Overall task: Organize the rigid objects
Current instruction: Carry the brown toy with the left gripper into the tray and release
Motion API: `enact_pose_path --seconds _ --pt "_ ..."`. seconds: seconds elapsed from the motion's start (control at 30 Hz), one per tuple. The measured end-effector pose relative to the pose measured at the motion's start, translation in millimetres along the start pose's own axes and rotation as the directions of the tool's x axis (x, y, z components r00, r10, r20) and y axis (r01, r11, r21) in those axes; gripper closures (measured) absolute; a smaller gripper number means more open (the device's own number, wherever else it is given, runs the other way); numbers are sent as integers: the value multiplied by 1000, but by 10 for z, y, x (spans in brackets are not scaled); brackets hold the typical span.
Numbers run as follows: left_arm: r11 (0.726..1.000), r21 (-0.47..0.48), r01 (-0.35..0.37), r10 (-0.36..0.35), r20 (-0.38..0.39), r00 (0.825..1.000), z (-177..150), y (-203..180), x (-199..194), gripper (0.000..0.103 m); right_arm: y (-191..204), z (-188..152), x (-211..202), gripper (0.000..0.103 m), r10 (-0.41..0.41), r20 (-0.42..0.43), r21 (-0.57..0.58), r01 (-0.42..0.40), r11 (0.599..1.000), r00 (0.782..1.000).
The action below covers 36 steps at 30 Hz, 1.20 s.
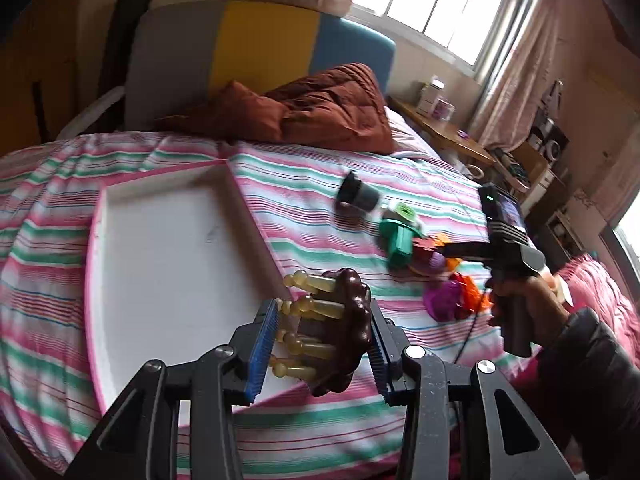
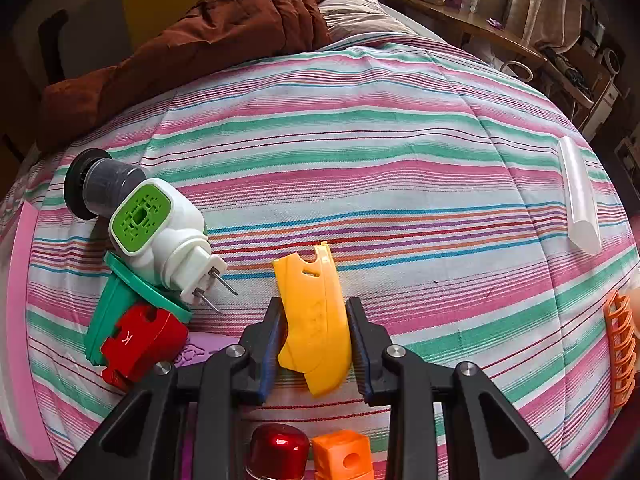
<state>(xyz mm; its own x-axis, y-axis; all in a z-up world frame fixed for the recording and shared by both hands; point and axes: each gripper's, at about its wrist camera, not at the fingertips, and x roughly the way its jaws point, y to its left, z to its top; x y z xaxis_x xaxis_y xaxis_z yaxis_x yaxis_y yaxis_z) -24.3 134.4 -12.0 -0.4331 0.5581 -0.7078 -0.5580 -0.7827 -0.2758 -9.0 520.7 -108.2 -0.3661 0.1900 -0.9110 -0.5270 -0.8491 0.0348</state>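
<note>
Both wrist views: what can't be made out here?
- Red-capped object, right wrist view: cut off by the bottom edge.
- Orange grid piece, right wrist view: cut off by the right edge.
- Toy pile, left wrist view: blurred, partly behind the right gripper.

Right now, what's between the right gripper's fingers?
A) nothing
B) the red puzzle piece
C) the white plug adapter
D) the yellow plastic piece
D: in the right wrist view the right gripper is closed on the yellow plastic piece, its pads against both sides, while the red puzzle piece and the white plug adapter lie apart on the striped bedsheet.
</note>
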Motion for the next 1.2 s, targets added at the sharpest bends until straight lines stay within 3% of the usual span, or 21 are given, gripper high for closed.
enact_pose_path --seconds 0.27,0.53,0.7,0.87,1.1,1.17,1.2 --pt "984 -110 -139 139 -9 990 162 774 61 60 126 -30 3 73 -35 13 -37 35 999 999" --pt "962 -193 -193 186 -53 981 376 1331 298 60 145 -47 -2 73 -47 19 -55 48 997 999" --pt "959 -177 -221 212 -64 975 643 1485 572 60 169 -62 -18 74 -54 24 -67 55 996 998" --pt "943 -134 -305 297 -78 952 903 1664 894 60 187 -66 -35 74 -56 30 -72 58 996 998" --pt "928 -92 -361 352 -100 931 1006 1779 1150 59 209 -60 -44 74 -57 31 -76 59 995 998" --pt "924 -96 -369 362 -82 928 1001 1794 1148 53 209 -53 -48 74 -56 32 -76 58 995 998" --pt "920 -104 -378 371 -77 925 1001 1812 1133 44 201 -46 -39 74 -56 32 -76 58 995 998"
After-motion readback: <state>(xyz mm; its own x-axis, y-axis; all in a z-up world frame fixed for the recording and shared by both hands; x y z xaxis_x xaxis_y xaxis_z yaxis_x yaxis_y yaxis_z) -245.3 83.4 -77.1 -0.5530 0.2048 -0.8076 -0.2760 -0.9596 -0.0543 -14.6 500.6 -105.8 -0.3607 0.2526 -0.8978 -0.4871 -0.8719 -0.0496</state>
